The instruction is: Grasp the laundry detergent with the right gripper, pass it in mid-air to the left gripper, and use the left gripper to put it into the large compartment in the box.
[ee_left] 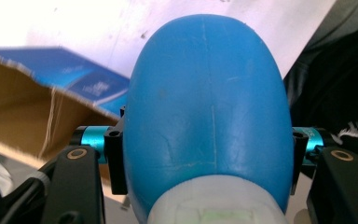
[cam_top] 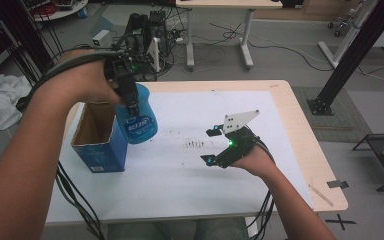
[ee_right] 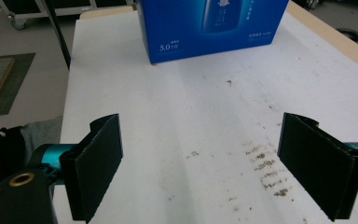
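Note:
A blue plastic bottle [cam_top: 140,117] hangs in the air beside the open blue cardboard box [cam_top: 96,135] at the table's left. My left gripper [cam_top: 130,102] is shut on the bottle from above; in the left gripper view the bottle [ee_left: 207,107] sits pinched between both jaws, with the box [ee_left: 37,98] behind it. My right gripper [cam_top: 211,146] hovers low over the white table sheet at the middle right, open with nothing between its fingers. In the right gripper view the box [ee_right: 212,25] stands ahead on the sheet.
The white sheet [cam_top: 190,165] has dark scuff marks [cam_top: 195,144] near its middle. A wooden stick [cam_top: 321,195] lies at the table's right front corner. Cables trail off the near edge. Beyond the table stand a desk, equipment and a black frame.

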Tool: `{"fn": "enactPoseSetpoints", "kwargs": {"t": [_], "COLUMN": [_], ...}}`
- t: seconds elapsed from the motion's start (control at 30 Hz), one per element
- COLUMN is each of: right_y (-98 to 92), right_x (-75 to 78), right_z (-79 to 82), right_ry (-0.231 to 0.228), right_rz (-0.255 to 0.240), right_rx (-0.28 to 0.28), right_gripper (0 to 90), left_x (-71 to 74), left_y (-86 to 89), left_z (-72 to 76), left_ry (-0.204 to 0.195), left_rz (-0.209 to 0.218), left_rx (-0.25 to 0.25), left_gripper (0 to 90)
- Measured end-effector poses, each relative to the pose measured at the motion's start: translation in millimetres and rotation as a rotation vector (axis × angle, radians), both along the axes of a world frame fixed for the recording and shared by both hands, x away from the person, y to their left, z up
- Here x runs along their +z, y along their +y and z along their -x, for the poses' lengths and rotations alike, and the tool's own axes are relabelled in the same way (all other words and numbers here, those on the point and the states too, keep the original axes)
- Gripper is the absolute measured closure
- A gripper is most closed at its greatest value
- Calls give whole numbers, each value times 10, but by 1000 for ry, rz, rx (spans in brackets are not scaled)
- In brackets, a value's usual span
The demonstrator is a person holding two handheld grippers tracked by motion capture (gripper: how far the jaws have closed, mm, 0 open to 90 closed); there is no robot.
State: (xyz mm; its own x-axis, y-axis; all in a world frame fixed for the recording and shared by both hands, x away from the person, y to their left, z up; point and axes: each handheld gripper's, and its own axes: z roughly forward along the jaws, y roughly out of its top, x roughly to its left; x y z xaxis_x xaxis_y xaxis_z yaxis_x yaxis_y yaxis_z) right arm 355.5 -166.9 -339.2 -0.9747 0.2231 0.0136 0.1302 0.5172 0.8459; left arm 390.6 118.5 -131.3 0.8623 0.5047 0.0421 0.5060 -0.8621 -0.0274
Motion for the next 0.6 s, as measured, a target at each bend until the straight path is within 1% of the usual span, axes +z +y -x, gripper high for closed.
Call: {"fn": "enactPoseSetpoints", "kwargs": {"t": [0.03,0.07,0.1,0.13,0.2,0.23,0.27,0.3,0.33,0.37,0.4,0.43,0.47,0.5,0.53,0.57,0.6], "right_y": [-2,-1,-1,1,-1,-1,2,5,7,4,4,9,12,16,20,26,29], "right_x": [-5,-5,-5,-9,-8,-8,-11,-16,-18,-13,-14,-17,-19,-21,-22,-24,-27], "right_z": [-8,-5,-5,-15,-20,-26,-26,-32,-34,-42,-46,-46,-50,-54,-55,-57,-60], "right_ry": [-8,1,1,-7,-2,-2,2,-4,-2,-5,-1,0,-3,-2,-1,1,2], "right_rz": [0,4,4,6,9,13,13,12,19,30,35,34,35,33,35,39,38], "right_rx": [1,-3,-3,-7,-8,-3,-7,-6,-5,-4,-1,-3,-1,-1,-1,-2,-3], "right_gripper": [131,131,131,131,131,131,131,131,131,131,131,131,131,131,131,131,131], "left_x": [21,41,41,82,127,159,176,209,222,241,241,281,285,295,295,311,310], "left_y": [42,84,84,164,245,287,321,366,401,439,439,522,555,597,597,675,716], "left_z": [-14,-25,-25,-43,-60,-71,-67,-82,-80,-87,-87,-113,-115,-128,-128,-152,-163], "left_ry": [-4,-3,-3,-15,-16,-12,-14,-6,-12,-12,-12,-3,-11,-7,-7,-4,-2], "left_rz": [-2,2,2,12,23,21,34,28,40,41,41,36,46,48,48,43,49], "left_rx": [17,41,41,81,121,128,154,156,188,198,198,220,247,265,265,287,308], "left_gripper": [386,386,386,386,386,386,386,386,386,386,386,386,386,386,386,386,386]}}
